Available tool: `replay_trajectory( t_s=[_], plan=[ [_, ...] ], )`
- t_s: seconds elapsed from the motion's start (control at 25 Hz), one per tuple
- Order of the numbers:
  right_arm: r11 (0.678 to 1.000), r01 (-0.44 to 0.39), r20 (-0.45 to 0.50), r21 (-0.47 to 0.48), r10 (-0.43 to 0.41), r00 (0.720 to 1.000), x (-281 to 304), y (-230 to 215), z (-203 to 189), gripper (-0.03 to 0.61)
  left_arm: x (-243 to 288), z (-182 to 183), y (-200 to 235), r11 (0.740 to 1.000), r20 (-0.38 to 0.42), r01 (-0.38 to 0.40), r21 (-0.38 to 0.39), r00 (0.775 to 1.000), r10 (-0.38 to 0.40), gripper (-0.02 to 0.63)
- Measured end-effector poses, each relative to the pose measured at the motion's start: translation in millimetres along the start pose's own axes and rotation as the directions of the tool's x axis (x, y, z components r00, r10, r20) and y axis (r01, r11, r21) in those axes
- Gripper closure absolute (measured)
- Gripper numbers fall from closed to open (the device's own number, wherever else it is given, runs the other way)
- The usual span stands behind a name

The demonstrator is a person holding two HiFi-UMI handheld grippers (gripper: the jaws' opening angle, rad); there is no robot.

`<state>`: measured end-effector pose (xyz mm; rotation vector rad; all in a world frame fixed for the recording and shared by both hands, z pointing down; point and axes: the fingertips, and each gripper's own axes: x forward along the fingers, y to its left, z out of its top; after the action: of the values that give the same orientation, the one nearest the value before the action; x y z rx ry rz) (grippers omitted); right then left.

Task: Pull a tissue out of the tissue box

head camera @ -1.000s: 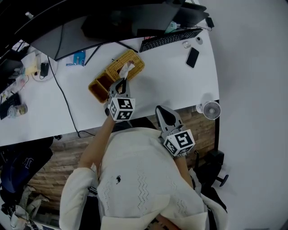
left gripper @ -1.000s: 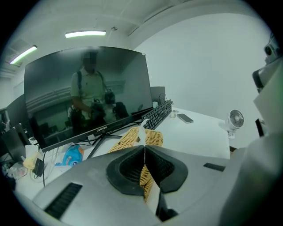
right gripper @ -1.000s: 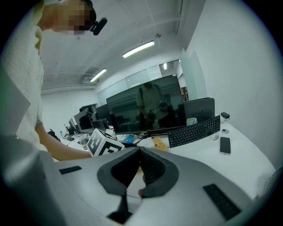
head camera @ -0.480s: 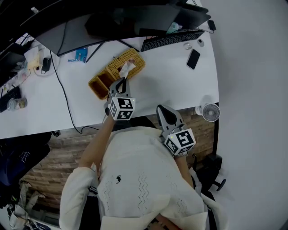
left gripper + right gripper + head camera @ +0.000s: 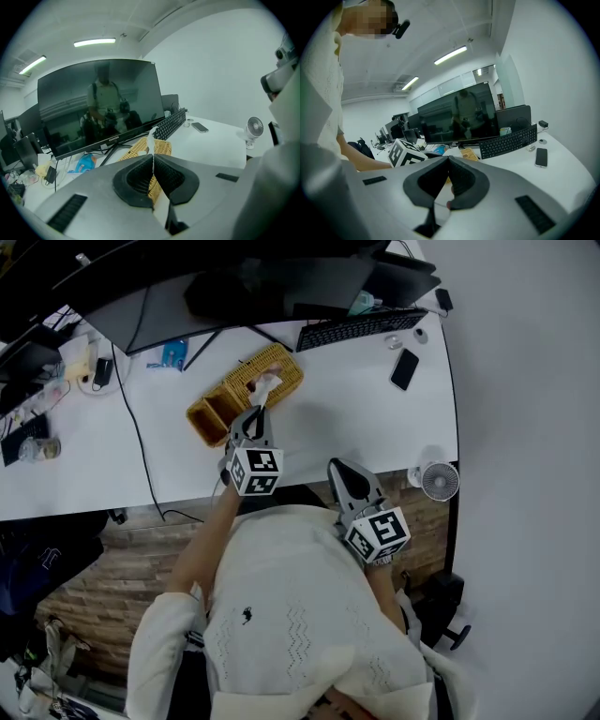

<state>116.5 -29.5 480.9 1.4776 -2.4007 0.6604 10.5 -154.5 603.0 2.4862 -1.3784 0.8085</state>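
Left tongs clench the tissue, my right tongs closed empty; pulling may tear it or drag the unheld tissue box.

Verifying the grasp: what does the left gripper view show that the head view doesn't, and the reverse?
Left gripper view only: the tissue clamped between the shut jaws of the left tool. Head view only: the right tool, the wood floor. Both: wicker tissue box, keyboard, phone, fan.
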Motion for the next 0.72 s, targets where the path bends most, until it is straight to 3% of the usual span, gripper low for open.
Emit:
replay_trajectory(
  t_s=[0.72],
  plan=[
    [0.996, -0.082, 0.023, -0.024, 0.083, 0.996, -5, -10, 2, 0.577, -28, 3, -16, 0.998, 0.039, -0.041, -0.036, 0.998, 0.042, 0.601]
  ],
)
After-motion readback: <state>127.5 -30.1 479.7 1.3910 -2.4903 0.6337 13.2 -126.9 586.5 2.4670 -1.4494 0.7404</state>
